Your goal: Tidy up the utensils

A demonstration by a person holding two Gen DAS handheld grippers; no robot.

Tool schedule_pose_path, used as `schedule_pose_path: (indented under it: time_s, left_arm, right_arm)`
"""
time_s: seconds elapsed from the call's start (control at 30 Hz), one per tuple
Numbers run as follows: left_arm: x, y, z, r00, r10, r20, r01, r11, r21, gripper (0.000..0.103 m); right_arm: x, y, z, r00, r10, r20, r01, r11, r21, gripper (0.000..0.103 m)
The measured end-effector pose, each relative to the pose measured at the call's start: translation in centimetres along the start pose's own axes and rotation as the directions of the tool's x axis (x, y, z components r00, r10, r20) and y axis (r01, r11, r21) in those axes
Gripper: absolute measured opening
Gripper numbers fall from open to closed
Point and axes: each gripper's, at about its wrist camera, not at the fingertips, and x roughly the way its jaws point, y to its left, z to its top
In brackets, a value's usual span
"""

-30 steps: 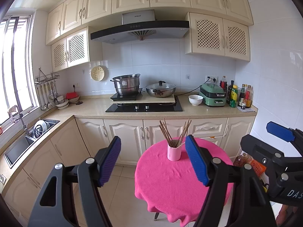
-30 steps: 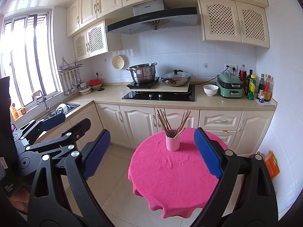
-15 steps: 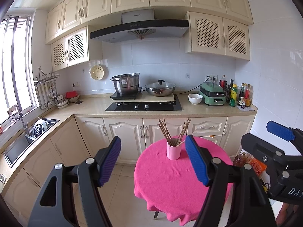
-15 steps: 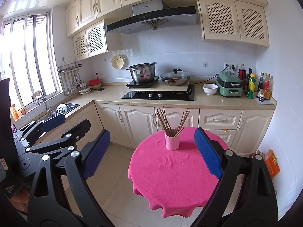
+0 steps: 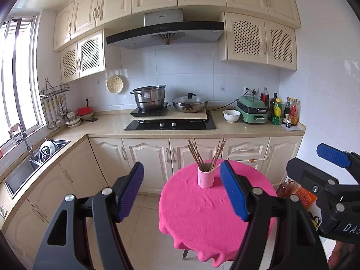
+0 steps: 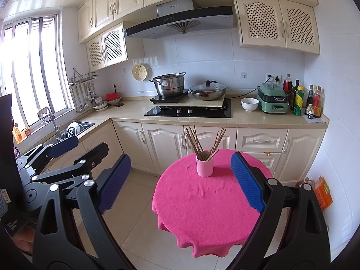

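Note:
A pink cup full of brown chopsticks stands at the far side of a round table with a pink cloth. It also shows in the right wrist view, chopsticks fanned out. My left gripper is open and empty, held well short of the table. My right gripper is open and empty too, at a similar distance. Each gripper shows at the edge of the other's view.
Cream cabinets and a counter with a hob, pot and wok stand behind the table. A sink is at the left. Bottles line the right end. A box sits on the tiled floor.
Both views have shifted only slightly. Both grippers stay open and empty.

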Motion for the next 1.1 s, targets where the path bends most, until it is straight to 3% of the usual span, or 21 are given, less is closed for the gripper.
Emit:
schedule_pose_path:
  time_s: [1.1]
  left_arm:
    - [0.17, -0.28, 0.2, 1.0, 0.003, -0.002, -0.003, 1.0, 0.003, 0.07]
  right_arm:
    - [-0.02, 0.06, 0.3, 1.0, 0.001, 0.0, -0.001, 1.0, -0.009, 0.089]
